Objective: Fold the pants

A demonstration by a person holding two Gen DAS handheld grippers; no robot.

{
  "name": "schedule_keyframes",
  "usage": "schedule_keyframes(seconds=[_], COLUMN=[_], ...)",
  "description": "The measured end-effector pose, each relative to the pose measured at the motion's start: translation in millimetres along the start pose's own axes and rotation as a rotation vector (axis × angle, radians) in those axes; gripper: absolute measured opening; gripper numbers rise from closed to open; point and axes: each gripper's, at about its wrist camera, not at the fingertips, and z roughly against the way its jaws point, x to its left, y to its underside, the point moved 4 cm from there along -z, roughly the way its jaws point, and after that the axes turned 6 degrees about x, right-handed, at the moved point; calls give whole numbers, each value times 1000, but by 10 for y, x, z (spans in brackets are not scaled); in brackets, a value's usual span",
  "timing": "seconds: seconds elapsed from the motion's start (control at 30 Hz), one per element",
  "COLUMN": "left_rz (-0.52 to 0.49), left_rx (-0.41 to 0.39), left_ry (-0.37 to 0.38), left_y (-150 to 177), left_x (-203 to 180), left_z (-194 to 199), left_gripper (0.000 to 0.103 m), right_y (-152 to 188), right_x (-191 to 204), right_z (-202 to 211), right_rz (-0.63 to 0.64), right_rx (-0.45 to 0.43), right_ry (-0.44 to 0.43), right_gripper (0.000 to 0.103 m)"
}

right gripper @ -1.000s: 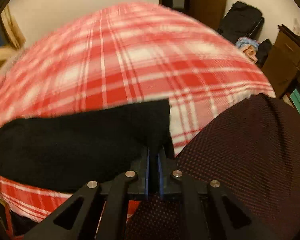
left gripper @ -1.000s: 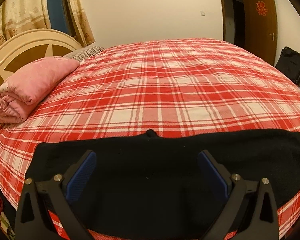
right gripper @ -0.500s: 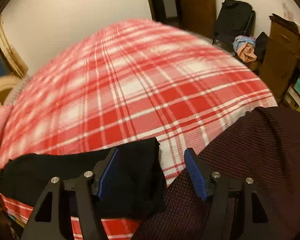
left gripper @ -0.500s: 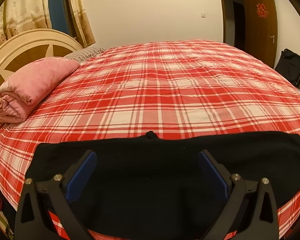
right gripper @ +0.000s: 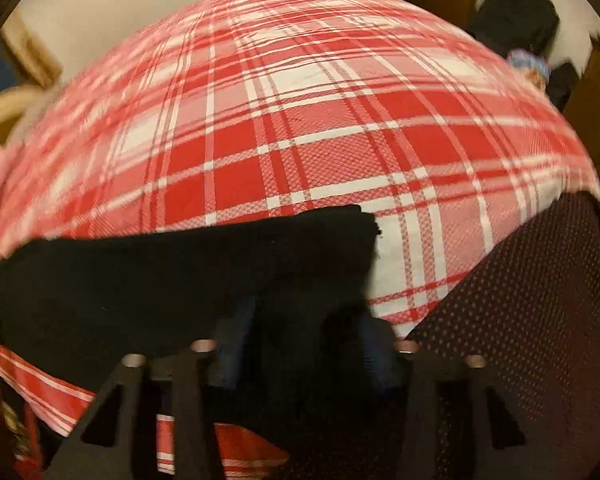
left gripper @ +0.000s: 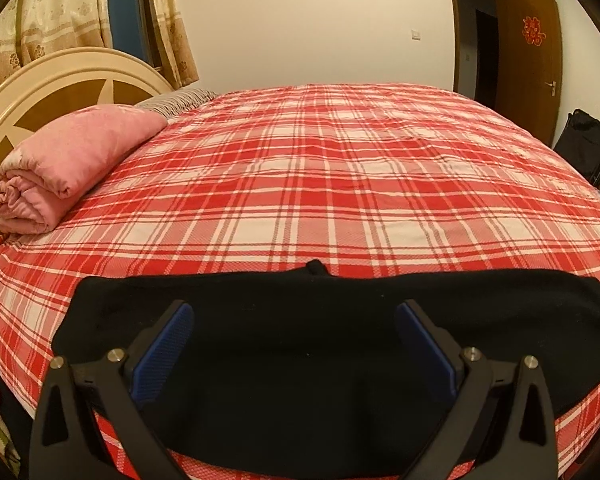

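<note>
While the right gripper (right gripper: 300, 328) closes on the pants' (left gripper: 300, 340) end, the left gripper (left gripper: 296, 340) hovers wide open over the waist end.

Blur hides whether the right pads grip cloth; its jaws have just been closing with black cloth between them. Pinch both layers before lifting. Pants lie along the bed's (left gripper: 340, 200) near edge; pink roll (left gripper: 68, 164) at ten o'clock, door (left gripper: 528, 64) at one o'clock.
</note>
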Motion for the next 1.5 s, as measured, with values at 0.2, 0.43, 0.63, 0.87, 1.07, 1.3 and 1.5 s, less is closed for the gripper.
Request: schedule_keyframes(seconds=[0.2,0.43,0.63,0.87,1.07,1.3,1.5], left_rz=[23,112,98,94,101,115,96], left_rx=[-9,2,-18,-15,13,31,31], left_ry=[-15,16,-25,-56,-49,-19,-26], left_y=[8,21,64,128,197,242,257], left_x=[166,384,502,687,701,636,599], left_z=[22,16,102,101,-12,-93,-59], left_gripper=[103,103,103,103,103,103,103], right_y=[38,248,537,728,649,769,1015], right_x=[577,2300,3393,3727,3460,3372,3856], right_z=[500,696,-68,-485,108,-56,-486], right_rz=[32,365,554,550,545,600,676], right_rx=[-103,-103,-78,-98,-238,-192,-143], right_ry=[-111,-305,-308,-474,-603,-442,-439], right_gripper=[13,13,17,49,49,18,19])
